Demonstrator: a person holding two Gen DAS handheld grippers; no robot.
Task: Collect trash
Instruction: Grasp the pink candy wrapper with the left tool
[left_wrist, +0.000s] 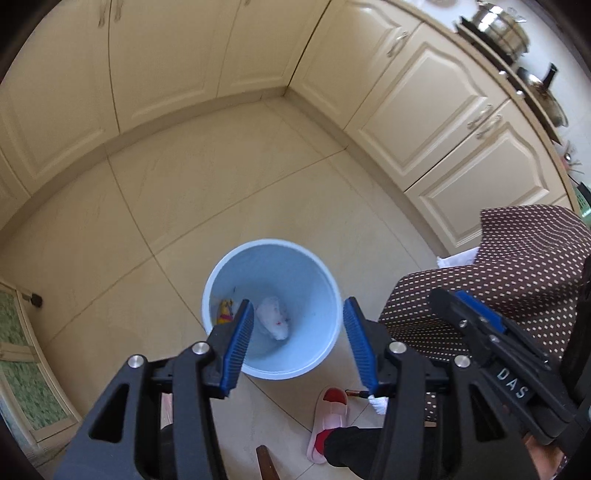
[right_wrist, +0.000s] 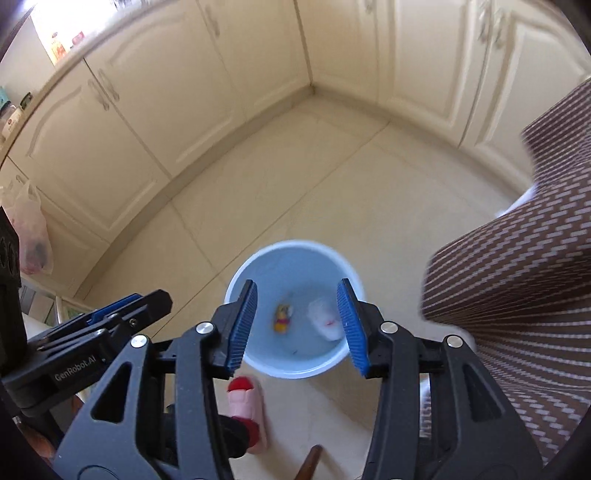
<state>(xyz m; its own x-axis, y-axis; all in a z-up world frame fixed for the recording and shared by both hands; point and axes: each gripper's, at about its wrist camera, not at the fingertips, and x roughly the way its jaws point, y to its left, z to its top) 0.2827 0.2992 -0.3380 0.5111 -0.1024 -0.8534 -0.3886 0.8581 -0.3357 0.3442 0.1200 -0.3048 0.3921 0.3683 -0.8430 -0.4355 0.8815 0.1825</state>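
A light blue bin (left_wrist: 236, 258) stands on the tiled floor, also in the right wrist view (right_wrist: 258, 258). Inside lie a crumpled white tissue with red marks (left_wrist: 273, 317) (right_wrist: 325, 319) and a small yellow wrapper (left_wrist: 224, 312) (right_wrist: 282, 317). My left gripper (left_wrist: 297, 308) is open and empty, held above the bin's near side. My right gripper (right_wrist: 297, 290) is open and empty, also above the bin. The right gripper shows at the right of the left wrist view (left_wrist: 480, 332); the left gripper shows at the left of the right wrist view (right_wrist: 92, 332).
Cream cabinets (left_wrist: 424, 92) line the corner. A table with a brown dotted cloth (left_wrist: 517, 258) (right_wrist: 517, 295) stands right of the bin. The person's pink-slippered foot (left_wrist: 328, 417) (right_wrist: 245, 410) is just in front of the bin. A plastic bag (right_wrist: 29, 229) hangs at left.
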